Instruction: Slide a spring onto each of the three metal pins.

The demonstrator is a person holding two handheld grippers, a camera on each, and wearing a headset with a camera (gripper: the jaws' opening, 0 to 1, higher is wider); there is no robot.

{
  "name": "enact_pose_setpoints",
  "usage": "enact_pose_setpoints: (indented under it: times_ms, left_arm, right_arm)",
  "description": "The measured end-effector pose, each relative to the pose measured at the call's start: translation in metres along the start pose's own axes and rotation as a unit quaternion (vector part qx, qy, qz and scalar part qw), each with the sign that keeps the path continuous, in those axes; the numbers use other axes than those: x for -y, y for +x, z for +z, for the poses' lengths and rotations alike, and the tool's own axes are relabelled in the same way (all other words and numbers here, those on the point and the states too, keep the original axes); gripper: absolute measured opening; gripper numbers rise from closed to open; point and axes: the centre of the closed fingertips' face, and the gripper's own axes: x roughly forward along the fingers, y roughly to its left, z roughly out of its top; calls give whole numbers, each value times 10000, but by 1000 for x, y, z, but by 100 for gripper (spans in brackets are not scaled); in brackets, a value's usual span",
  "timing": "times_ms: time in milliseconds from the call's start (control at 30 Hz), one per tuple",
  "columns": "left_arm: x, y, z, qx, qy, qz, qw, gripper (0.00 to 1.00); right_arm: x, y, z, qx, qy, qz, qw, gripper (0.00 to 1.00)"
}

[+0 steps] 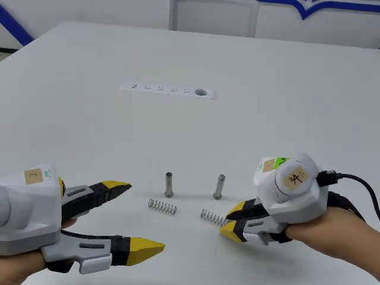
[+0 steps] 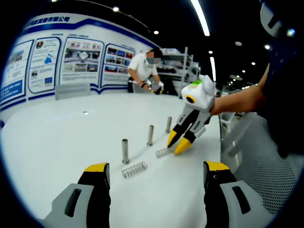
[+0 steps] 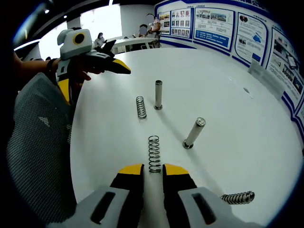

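Markings: my right gripper [image 1: 228, 224] is carrying a tan sticker [image 1: 295, 177] with a dark handwritten character I cannot read, beside a green tag [image 1: 280, 160]. My left gripper [image 1: 139, 217] is carrying a tan label [image 1: 33, 176], its writing too small to read.

Count: in the left gripper view, three metal pins are standing upright in a row on the white table [image 1: 285, 119]: near pin [image 2: 125, 151], middle pin [image 2: 150, 135], far pin [image 2: 168, 124]. Two springs are lying loose, the first spring [image 1: 162, 206] just beside the near pin and the second spring [image 1: 212, 217] further right.

My left jaws are gaping wide, holding nothing. My right jaws are standing a narrow gap apart, with the second spring's end lying at their tips and a sliver of table showing either side of the coil.
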Motion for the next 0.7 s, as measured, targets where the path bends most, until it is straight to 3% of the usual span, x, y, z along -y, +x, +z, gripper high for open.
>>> enact_pose_setpoints:
  times_ms: [700]
  left_arm:
    - [7,-2,2,-32,39,-77,10000,78]
  right_arm:
    - [5,-1,-2,-16,70,-58,10000,11]
